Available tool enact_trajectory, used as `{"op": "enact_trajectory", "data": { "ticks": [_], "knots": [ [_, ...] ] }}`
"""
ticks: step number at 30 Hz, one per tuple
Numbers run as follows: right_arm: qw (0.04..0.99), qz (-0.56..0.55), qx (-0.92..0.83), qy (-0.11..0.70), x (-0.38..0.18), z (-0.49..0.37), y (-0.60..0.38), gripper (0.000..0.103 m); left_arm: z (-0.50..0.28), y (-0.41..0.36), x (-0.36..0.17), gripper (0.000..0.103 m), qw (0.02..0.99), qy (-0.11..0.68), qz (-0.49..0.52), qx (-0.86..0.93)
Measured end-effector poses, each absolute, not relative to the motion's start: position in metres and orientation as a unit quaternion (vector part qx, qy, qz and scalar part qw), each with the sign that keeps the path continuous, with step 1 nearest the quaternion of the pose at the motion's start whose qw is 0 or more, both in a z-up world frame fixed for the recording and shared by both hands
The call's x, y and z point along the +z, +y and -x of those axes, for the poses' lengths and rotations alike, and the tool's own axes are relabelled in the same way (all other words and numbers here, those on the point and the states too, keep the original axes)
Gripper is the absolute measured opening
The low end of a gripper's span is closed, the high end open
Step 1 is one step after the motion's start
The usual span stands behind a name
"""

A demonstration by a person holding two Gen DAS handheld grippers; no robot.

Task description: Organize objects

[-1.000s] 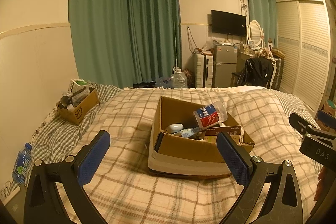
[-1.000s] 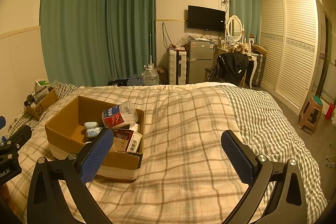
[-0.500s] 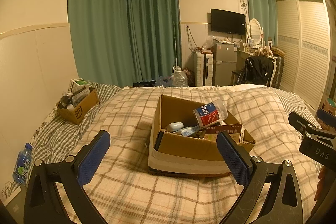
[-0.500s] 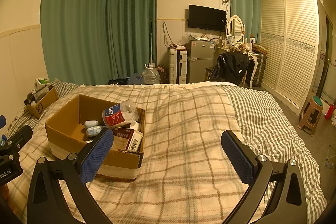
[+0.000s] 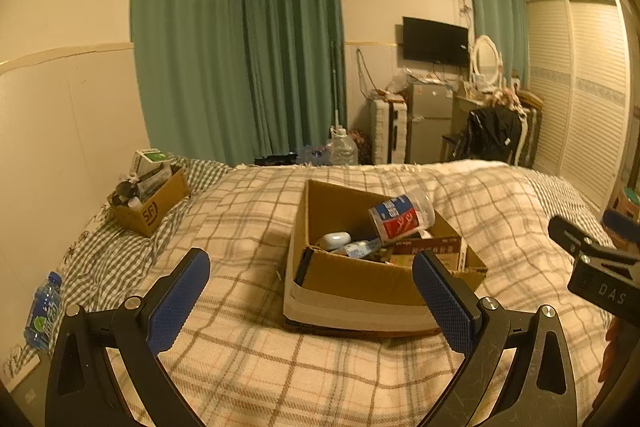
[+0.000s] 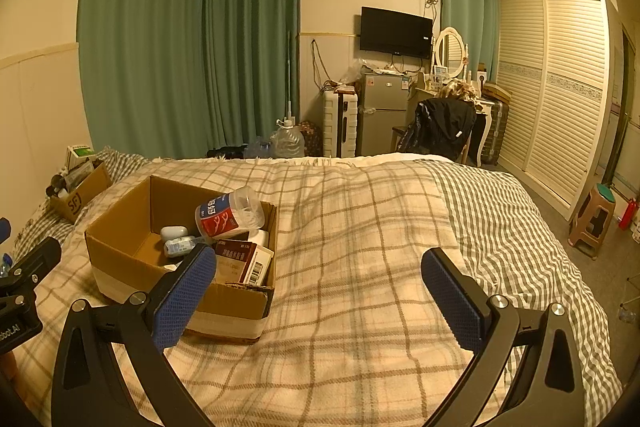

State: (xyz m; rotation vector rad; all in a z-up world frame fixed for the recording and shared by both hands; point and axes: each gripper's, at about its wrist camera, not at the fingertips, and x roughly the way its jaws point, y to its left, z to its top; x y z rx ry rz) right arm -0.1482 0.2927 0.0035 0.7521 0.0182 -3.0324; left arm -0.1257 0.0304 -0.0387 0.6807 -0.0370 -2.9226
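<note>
Cardboard box (image 5: 360, 279) just beyond spread, empty left hand-held gripper (image 5: 312, 291).

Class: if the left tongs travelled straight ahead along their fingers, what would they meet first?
Probably the near wall of the open brown cardboard box on the plaid bed; the open left tongs aim at it, though depth is uncertain.

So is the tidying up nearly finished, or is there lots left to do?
Partly done, it seems. The big cardboard box on the bed already holds a jar, a white case and packets. Nothing is in hand: the left gripper and right gripper are both open and empty. The small box is still full.
</note>
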Motion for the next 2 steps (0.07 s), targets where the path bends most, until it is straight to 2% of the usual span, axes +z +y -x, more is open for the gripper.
{"op": "enact_trajectory", "data": {
  "ticks": [2],
  "knots": [
    [0.010, -0.241, -0.970, 0.006, 0.0034, 0.1484, 0.2930, 0.103, 0.1255, 0.0286, -0.0378, 0.103, 0.069, -0.010, -0.225, -0.972]
  ]
}}
